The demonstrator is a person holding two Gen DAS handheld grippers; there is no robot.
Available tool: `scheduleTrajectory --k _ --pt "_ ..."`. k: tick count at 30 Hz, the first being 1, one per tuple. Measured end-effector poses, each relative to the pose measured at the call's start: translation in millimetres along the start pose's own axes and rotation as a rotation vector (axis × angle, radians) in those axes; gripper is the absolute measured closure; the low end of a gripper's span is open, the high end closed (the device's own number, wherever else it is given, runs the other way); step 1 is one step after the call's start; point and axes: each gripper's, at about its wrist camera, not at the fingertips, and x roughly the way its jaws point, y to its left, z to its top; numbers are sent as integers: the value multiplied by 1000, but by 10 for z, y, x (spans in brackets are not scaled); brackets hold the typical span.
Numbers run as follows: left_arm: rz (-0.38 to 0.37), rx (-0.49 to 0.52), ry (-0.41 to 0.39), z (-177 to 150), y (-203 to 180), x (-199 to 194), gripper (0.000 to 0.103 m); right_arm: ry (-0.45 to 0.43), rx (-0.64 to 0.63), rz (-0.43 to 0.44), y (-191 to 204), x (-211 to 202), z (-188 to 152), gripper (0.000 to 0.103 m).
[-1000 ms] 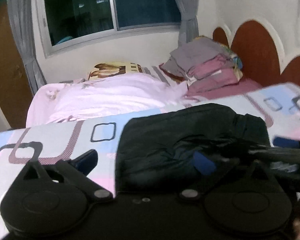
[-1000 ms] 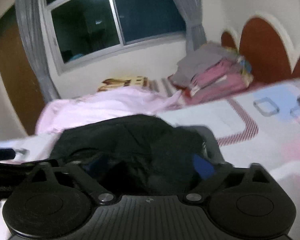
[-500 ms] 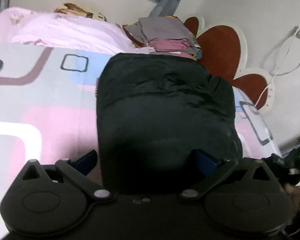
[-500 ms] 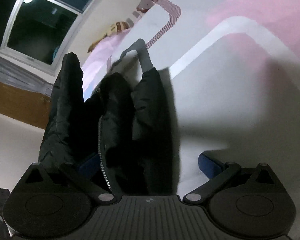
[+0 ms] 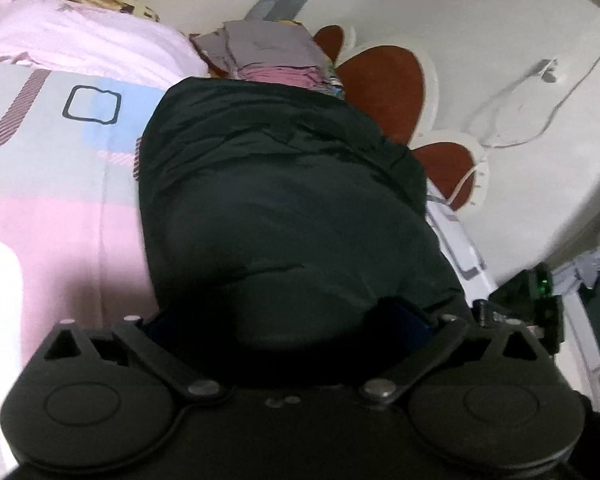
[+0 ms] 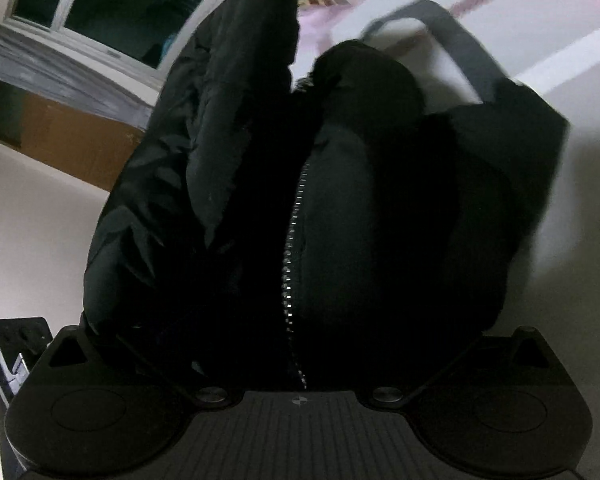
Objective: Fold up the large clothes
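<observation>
1. Ahead of my left gripper (image 5: pixel 288 322), a folded black jacket (image 5: pixel 284 200) lies on the patterned bedsheet (image 5: pixel 40 184); its fingers are spread around the near edge.
2. Only this left view shows the stacked folded clothes (image 5: pixel 268 54) and headboard (image 5: pixel 384 88).
3. Only my right view shows the jacket's zipper (image 6: pixel 290 248) and a window (image 6: pixel 112 4).
4. My right gripper (image 6: pixel 300 344) is buried in fabric; I cannot tell its state.

Patterned bed (image 5: pixel 52 184) under black jacket (image 5: pixel 284 200)
</observation>
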Motion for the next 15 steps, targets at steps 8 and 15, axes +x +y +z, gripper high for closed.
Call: scheduleTrajectory --k 8,15 --pt "46 55 -79 -17 441 -1353 8 47 -94 111 1291 392 -596 1" --pt "264 -4 -44 -453 1137 -1595 8 88 -48 -45 1427 1265 -1219 0"
